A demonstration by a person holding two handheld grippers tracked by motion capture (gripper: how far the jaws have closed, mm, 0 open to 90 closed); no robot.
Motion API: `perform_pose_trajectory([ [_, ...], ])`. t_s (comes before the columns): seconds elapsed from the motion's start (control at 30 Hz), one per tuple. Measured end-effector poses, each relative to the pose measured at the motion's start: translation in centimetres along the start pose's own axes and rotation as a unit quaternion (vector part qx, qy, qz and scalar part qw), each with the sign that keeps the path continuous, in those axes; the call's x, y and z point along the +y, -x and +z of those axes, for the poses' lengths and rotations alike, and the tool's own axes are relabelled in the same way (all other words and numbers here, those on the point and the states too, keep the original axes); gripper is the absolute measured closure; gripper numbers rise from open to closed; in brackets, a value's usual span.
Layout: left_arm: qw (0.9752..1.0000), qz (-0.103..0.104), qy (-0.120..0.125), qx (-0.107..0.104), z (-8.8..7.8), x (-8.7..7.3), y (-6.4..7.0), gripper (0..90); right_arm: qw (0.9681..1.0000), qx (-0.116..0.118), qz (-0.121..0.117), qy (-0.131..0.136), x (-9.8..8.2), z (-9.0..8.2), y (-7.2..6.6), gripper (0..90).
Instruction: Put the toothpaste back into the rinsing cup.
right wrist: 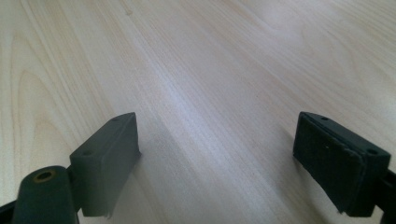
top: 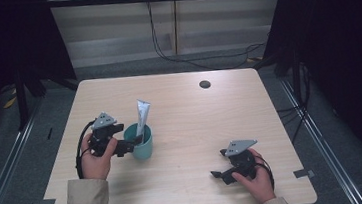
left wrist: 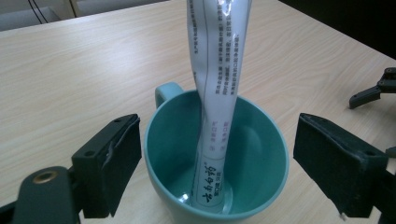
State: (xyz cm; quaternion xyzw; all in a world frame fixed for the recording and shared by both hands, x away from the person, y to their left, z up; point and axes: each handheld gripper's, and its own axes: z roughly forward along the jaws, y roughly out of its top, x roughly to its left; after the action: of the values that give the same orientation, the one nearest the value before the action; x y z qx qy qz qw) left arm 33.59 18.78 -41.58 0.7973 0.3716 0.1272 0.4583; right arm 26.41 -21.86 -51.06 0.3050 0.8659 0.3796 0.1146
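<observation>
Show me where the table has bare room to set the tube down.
Bare wood lies across the far half of the table, between the teal cup and the dark round hole, and in the middle between the cup and the right gripper. It is crowded near the left gripper, whose open jaws flank the cup holding the tube.

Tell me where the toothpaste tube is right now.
In the high view the toothpaste tube stands tilted inside the teal mug, left of the table's middle, with the open left gripper at the mug.
</observation>
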Motion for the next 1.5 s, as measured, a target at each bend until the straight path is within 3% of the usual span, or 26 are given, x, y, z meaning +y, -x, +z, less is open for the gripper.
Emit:
perform_pose_trajectory([
  [0.97,0.9997,0.008,-0.017,-0.015,-1.5,-2.1,-1.1,15.1,1.0000,0.000,0.000,0.000,0.0,0.0,0.0,13.7],
  [1.5,0.9998,0.001,-0.017,-0.006,-2.3,-3.7,-1.8,15.2,1.0000,0.000,0.000,0.000,0.0,0.0,0.0,13.7],
])
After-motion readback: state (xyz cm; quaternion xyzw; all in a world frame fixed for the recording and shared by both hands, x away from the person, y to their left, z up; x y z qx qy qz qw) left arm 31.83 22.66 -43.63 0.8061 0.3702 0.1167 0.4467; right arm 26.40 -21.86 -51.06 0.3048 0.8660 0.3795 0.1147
